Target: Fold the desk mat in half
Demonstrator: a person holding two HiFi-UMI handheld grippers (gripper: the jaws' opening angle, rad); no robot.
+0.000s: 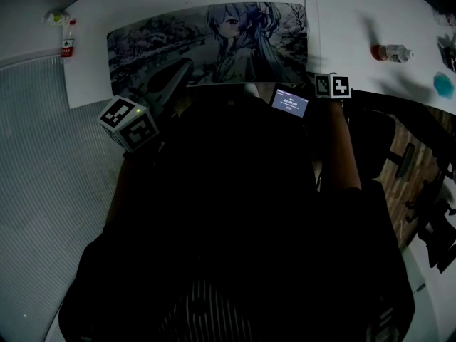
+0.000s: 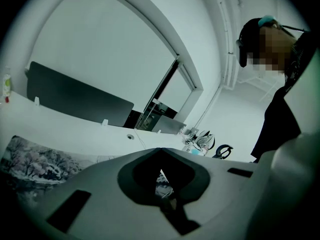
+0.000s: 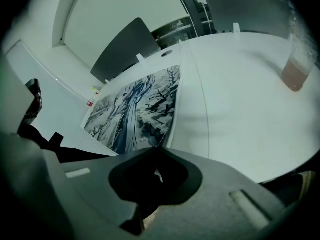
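Desk mat flat on white surface, no fold yet. Left tool and right tool both closed, pinching near edge by the look. Grab step. Next: lift, carry to far edge, match corners.

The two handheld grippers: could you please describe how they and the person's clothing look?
The left gripper and right gripper each have a smooth light-grey body, a dark hollow behind the jaws and a cube of black-and-white square markers. A small lit screen sits by the right one. The person's top is dark.
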